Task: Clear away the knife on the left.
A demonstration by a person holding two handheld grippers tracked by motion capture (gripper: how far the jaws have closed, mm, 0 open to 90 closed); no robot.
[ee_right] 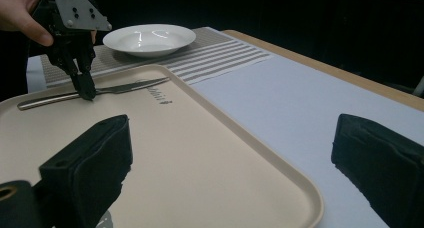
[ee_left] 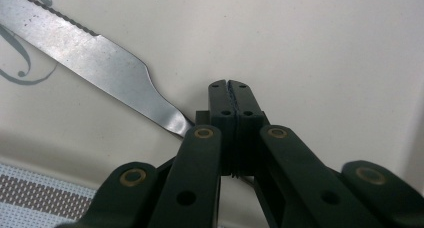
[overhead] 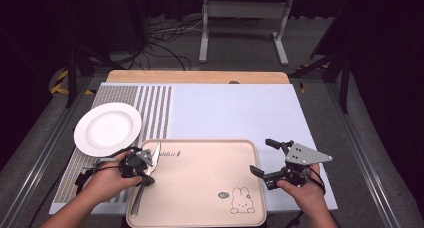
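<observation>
Left gripper (ee_left: 231, 95) clamped on knife (ee_left: 100, 70) neck, ready to lift from tray (overhead: 210, 188); right gripper (overhead: 265, 158) wide open, empty, waiting at right.

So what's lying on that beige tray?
A table knife lies along the tray's left side, the left gripper closed on its neck. A printed rabbit decorates the tray. The handle's middle is hidden.

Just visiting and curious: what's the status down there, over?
Left gripper shut on the knife, on the beige tray. Right gripper open, holding nothing, at tray's right edge. White plate sits apart, nothing in the way.
</observation>
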